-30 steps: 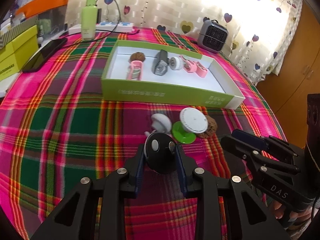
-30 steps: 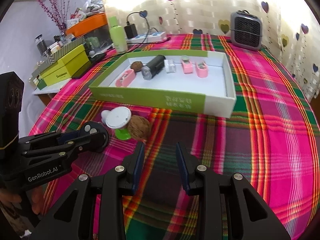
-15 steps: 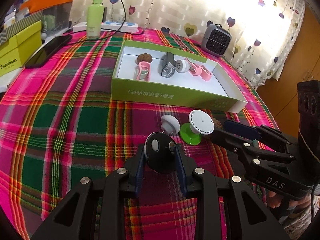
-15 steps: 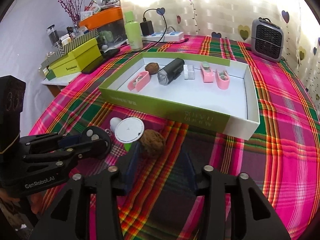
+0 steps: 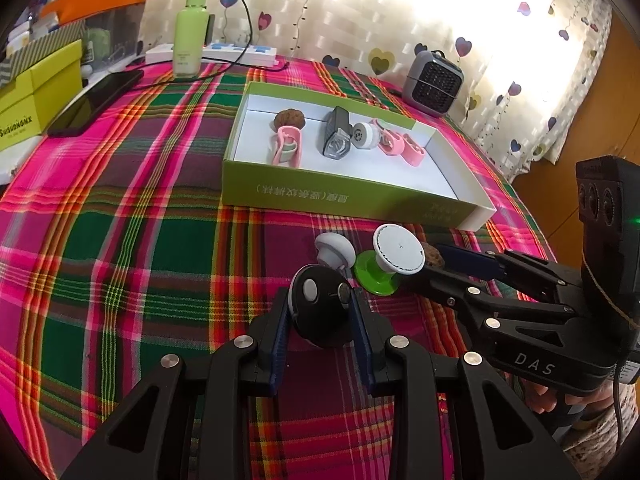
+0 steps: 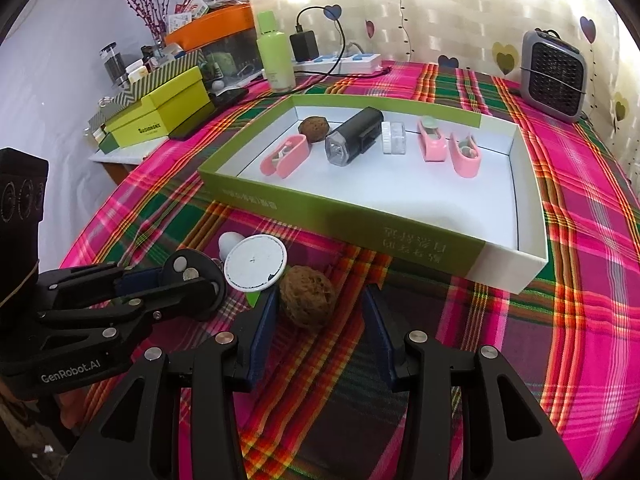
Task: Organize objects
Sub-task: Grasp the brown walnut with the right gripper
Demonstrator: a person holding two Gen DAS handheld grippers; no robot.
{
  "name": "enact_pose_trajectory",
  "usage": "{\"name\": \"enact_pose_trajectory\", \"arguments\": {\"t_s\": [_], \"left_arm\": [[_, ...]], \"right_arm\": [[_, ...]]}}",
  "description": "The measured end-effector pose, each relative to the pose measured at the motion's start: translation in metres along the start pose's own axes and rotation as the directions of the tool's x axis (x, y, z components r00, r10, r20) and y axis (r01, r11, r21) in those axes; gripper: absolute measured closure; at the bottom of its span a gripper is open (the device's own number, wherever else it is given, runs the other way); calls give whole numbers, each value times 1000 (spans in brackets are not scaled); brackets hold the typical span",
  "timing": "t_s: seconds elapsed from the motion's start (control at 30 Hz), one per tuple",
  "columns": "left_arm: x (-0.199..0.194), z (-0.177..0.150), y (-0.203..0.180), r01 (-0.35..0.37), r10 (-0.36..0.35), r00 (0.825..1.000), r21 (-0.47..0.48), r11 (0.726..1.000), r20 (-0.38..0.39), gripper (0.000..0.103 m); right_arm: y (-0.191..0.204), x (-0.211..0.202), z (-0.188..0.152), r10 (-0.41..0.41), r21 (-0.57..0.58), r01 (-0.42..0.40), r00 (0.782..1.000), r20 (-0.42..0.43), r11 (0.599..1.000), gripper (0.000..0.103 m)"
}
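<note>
Your left claw is clamped on a black disc, which sits squarely between its blue pads. Just ahead of its tips, on the plaid cloth, stands a small white knob, and ahead and to the right a white puck on a green base.

Your right claw is spread wide around a brown walnut. The nut lies between the fingers, close to the left pad and apart from the right one; you cannot tell whether the left pad touches it. The puck sits just left of the tips.

Straight ahead of both claws lies the green tray, beyond the loose pieces. Along its far side rest another walnut, three pink clips, a black light and a small white roll.
</note>
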State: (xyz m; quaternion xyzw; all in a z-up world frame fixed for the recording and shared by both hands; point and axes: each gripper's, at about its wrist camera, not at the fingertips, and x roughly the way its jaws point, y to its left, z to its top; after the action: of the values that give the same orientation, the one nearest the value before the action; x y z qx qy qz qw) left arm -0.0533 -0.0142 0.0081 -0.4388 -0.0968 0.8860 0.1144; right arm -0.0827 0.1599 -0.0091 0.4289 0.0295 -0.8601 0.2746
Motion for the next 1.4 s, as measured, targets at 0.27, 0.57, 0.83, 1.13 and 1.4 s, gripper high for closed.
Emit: {"name": "enact_pose_trajectory", "arguments": {"t_s": [0.27, 0.57, 0.83, 1.13, 1.4], "left_arm": [[0, 1, 0, 2, -2, 1000, -1, 1000, 1, 76], [0, 1, 1, 3, -3, 1000, 0, 1000, 1, 76], [0, 3, -2, -5, 5, 1000, 6, 1000, 0, 76], [-2, -3, -10, -50, 49, 999, 35, 998, 8, 76], [-5, -5, -12, -69, 68, 998, 55, 996, 15, 76]], "right_arm": [[0, -4, 0, -6, -2, 6, 1000, 17, 1000, 70], [0, -7, -3, -30, 2, 30, 999, 20, 1000, 74], [4, -13, -12, -21, 14, 21, 1000, 19, 1000, 74], [7, -16, -17, -27, 34, 27, 999, 22, 999, 74], [8, -17, -19, -26, 35, 26, 999, 22, 999, 74]]}}
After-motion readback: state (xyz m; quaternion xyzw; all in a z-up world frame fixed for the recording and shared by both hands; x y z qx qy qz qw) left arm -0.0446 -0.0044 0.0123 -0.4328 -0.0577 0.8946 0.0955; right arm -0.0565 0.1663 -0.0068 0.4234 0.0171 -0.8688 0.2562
